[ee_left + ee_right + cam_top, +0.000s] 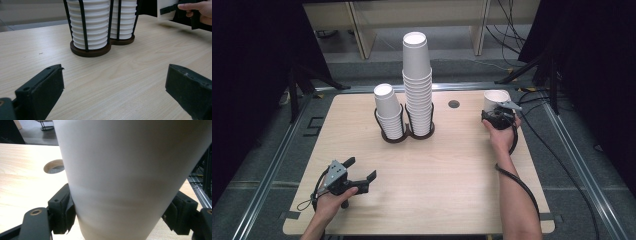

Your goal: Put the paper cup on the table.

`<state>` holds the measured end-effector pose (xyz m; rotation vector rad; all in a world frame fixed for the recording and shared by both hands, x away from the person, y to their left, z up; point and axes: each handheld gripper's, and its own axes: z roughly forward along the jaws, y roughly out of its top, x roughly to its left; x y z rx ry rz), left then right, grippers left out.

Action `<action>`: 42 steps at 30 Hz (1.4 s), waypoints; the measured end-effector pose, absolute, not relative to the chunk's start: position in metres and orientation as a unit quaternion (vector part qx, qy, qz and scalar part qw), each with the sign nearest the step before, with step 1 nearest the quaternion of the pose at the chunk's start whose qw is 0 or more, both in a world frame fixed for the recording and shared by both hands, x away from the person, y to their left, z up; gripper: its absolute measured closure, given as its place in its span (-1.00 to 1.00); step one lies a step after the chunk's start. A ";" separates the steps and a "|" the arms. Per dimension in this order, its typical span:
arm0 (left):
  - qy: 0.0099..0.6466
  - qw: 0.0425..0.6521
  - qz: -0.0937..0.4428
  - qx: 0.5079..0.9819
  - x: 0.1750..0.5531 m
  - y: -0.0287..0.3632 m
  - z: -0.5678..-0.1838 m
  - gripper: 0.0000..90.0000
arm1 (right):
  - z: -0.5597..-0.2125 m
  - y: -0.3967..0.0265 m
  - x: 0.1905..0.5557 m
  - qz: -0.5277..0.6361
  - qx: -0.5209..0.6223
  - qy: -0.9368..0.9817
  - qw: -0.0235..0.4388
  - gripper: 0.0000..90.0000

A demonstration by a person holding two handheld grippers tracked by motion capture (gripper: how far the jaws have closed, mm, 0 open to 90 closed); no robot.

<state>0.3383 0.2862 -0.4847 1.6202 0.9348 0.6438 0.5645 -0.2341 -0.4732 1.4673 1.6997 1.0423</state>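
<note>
A single white paper cup (pixel 495 99) stands upright at the table's far right, and my right gripper (pixel 498 118) is shut on its lower wall. In the right gripper view the cup (pixel 130 170) is very close, with a black jaw pressed on each side of it and my right gripper (pixel 120 207) around it. Whether its base touches the table is hidden. My left gripper (pixel 361 168) rests near the front left, open and holding nothing. Its wide-apart jaws (pixel 115 87) point at the cup holder (pixel 90 51).
A black wire double holder (pixel 408 133) at the table's middle back carries a short cup stack (pixel 388 110) and a tall one (pixel 417 80). A round cable hole (pixel 454 104) lies between holder and held cup. Black stands and cables surround the table (pixel 437 190).
</note>
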 end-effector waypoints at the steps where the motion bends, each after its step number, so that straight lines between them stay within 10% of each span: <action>1: 0.400 0.541 0.272 0.688 0.337 0.287 -0.484 -0.96 | -0.473 -0.235 0.564 0.403 0.561 0.653 0.312 -0.49; 42: 0.396 0.543 0.270 0.690 0.336 0.286 -0.484 -0.96 | -0.486 -0.236 0.556 0.402 0.574 0.647 0.300 -0.66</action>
